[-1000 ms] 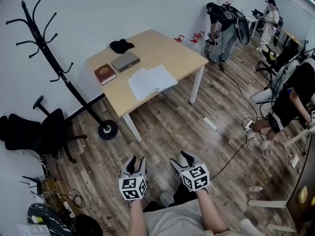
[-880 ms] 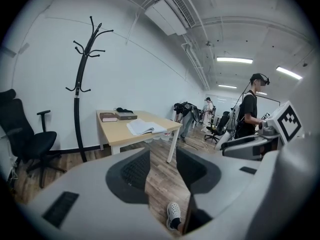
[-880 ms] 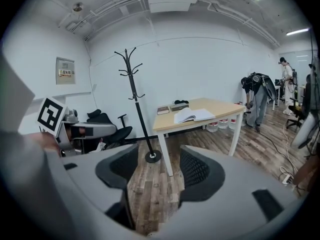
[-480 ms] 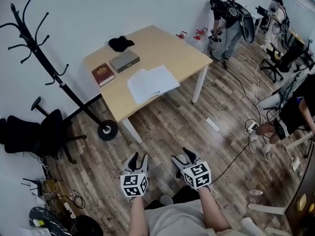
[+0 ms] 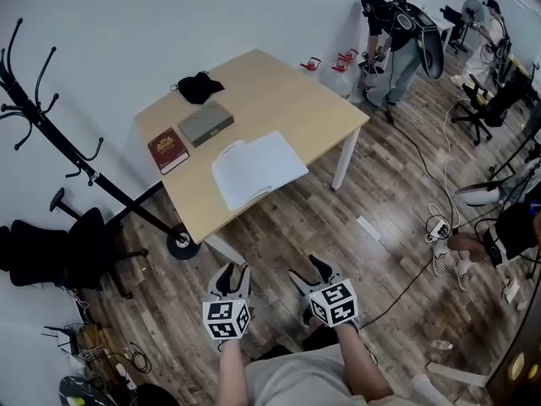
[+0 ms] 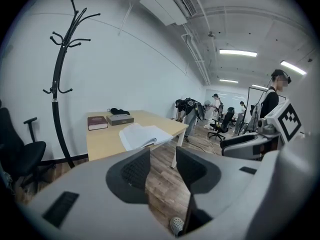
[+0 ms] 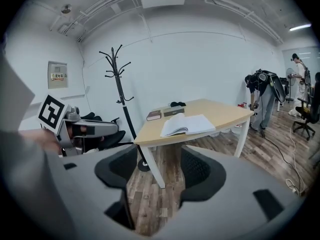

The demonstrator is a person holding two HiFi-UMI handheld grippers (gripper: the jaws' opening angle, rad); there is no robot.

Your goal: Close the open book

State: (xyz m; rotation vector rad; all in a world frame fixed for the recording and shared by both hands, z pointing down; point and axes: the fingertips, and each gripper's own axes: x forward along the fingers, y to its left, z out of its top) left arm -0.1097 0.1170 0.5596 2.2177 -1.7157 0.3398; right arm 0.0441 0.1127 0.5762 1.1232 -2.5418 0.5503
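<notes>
Both empty, jaws partly apart: left tongs (image 5: 230, 271) and right tongs (image 5: 308, 267), over the floor (image 5: 338, 218), well short of the bench (image 5: 287, 100). Flat near the bench's front edge: open book (image 5: 256, 168), 12 o'clock from the tongs; red book (image 5: 167, 150) at its 10. Each gripper view catches the other tongs sideways; only head view shows both.

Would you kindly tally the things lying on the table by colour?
White: 1, the open book
Dark red: 1, the closed book
Grey: 1, the flat item
Black: 1, the bundle
Total: 4
</notes>
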